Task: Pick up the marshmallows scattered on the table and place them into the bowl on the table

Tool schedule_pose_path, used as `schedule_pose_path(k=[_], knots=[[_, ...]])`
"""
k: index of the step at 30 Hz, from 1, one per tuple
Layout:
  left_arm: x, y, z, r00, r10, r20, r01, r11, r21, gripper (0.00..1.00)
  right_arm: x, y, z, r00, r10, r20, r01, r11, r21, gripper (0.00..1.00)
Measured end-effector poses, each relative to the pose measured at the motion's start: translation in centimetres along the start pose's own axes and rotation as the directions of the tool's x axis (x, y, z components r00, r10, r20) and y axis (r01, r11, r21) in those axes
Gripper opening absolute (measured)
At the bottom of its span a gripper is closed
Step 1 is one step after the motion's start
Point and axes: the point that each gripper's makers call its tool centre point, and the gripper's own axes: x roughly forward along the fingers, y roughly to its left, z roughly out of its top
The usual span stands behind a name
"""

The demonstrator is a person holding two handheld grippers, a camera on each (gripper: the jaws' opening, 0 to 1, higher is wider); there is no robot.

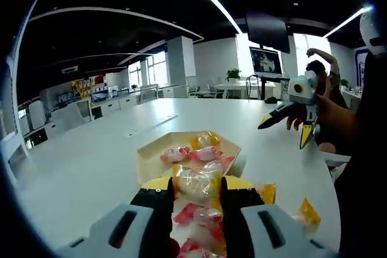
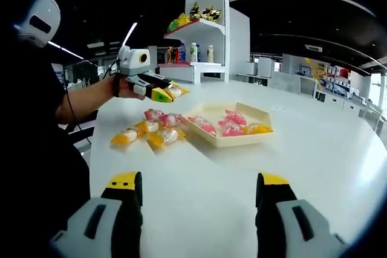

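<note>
A cream hexagonal bowl [image 1: 151, 158] on the white table holds several pink and yellow wrapped marshmallows [image 1: 205, 152]. My left gripper [image 1: 196, 187] is shut on a clear-wrapped marshmallow [image 1: 195, 180], held just short of the bowl and above loose pink marshmallows [image 1: 193, 216]. Yellow marshmallows [image 1: 308, 211] lie to the right. In the right gripper view the left gripper [image 2: 168, 93] hovers with its marshmallow [image 2: 176, 90] above the scattered marshmallows [image 2: 148, 130] left of the bowl [image 2: 242, 140]. My right gripper [image 2: 198, 180] is open and empty over bare table; it also appears as the right gripper [image 1: 285, 131], raised.
The white table [image 2: 199, 167] curves away at its left edge. A white shelf [image 2: 199, 28] with goods stands behind it. A seated person [image 1: 320, 70], a monitor [image 1: 266, 61] and desks with chairs are in the background.
</note>
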Motion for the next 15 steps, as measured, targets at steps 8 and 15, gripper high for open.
schedule_pose_path(k=[8, 15], knots=[[0.5, 0.4, 0.2, 1.000, 0.005, 0.005, -0.005, 1.000, -0.002, 0.32, 0.0, -0.4, 0.2, 1.000, -0.017, -0.006, 0.017, 1.000, -0.004, 0.76], [1.0, 0.6, 0.6, 1.000, -0.003, 0.011, 0.003, 1.000, -0.005, 0.32, -0.1, -1.0, 0.1, 0.999, -0.037, -0.018, 0.037, 0.999, 0.014, 0.74]])
